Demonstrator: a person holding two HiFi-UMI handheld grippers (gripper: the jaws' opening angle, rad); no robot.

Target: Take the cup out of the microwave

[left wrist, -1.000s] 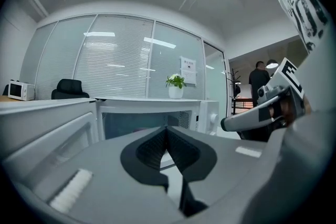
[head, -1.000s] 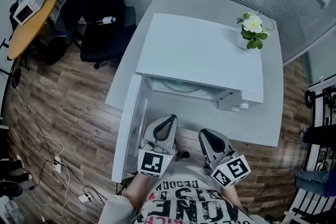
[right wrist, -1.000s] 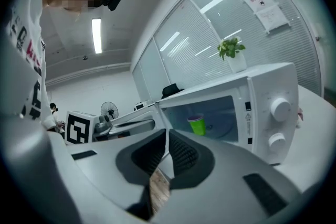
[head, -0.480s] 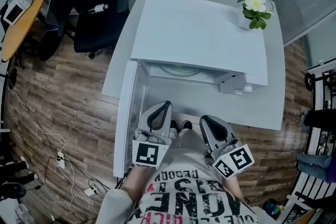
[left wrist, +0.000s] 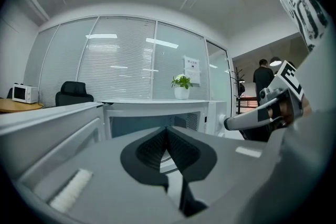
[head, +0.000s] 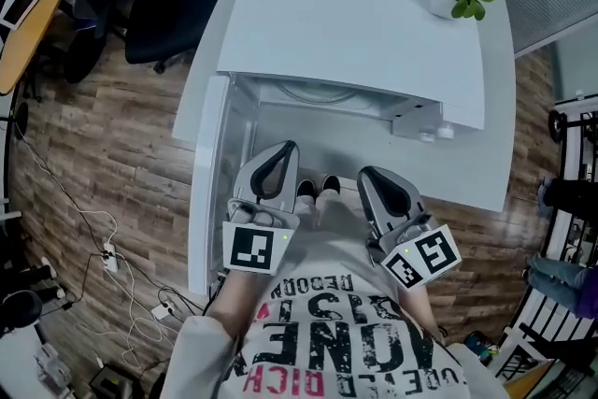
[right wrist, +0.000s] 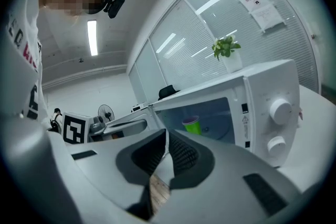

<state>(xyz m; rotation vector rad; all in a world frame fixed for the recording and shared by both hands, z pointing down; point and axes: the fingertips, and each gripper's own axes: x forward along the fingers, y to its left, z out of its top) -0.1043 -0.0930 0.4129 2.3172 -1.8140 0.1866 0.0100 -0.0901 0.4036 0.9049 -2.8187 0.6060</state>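
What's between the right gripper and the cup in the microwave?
Nothing. In the right gripper view, the stretch from the right gripper, jaws together, to the green cup inside the open microwave is bare.

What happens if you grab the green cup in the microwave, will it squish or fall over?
The green cup looks like a small disposable one, so it is probably light and might squish under a hard squeeze. It stands upright and seems to narrow toward its base, so a sideways bump inside the microwave could tip it.
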